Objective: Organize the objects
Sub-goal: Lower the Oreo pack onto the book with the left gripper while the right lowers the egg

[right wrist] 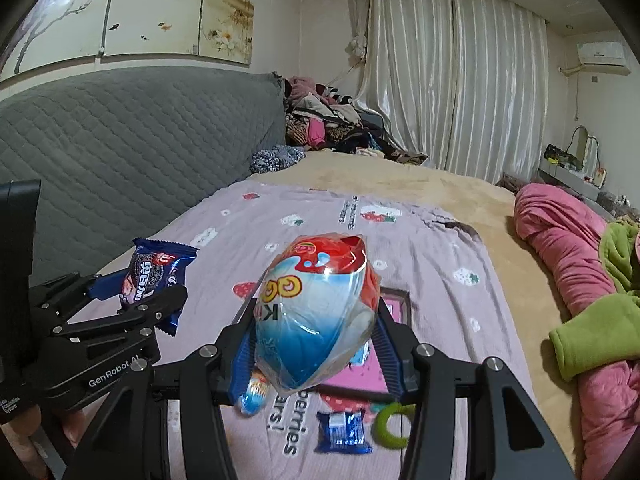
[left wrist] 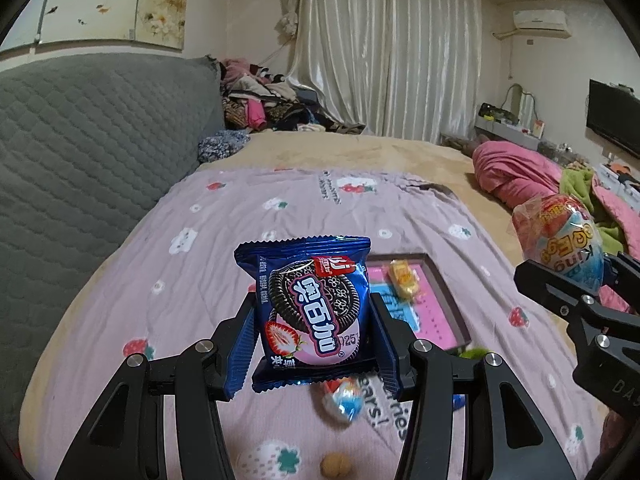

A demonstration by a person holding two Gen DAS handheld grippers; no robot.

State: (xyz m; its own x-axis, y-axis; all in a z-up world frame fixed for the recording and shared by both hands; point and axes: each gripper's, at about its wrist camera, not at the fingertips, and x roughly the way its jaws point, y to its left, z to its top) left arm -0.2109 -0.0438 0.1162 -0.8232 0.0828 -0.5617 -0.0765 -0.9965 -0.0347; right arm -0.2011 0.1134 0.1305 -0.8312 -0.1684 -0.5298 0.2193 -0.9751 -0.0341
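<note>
Two snack packs are held aloft over the bed, one in each gripper.

At the far left a grey quilted headboard (left wrist: 92, 132) is seen beside the lilac strawberry-print sheet (left wrist: 168, 288). The left gripper (left wrist: 312, 320) is clamped on a blue cookie packet (left wrist: 308, 312), which is kept upright between the pads, above the sheet. Below it, a small blue-and-white wrapped sweet (left wrist: 344, 400) and a walnut (left wrist: 335, 474) are left lying on the sheet. Just beyond, a pink tray with a dark rim (left wrist: 452, 300) is placed on the sheet, with a yellow candy (left wrist: 404, 280) inside it. Further right, the right gripper (right wrist: 316, 336) is pinched on a red-and-blue egg-shaped pack (right wrist: 320, 312), raised over the tray. A small blue packet (right wrist: 344, 432) and a green ring (right wrist: 394, 426) are seen on the sheet near the tray's front edge.
</note>
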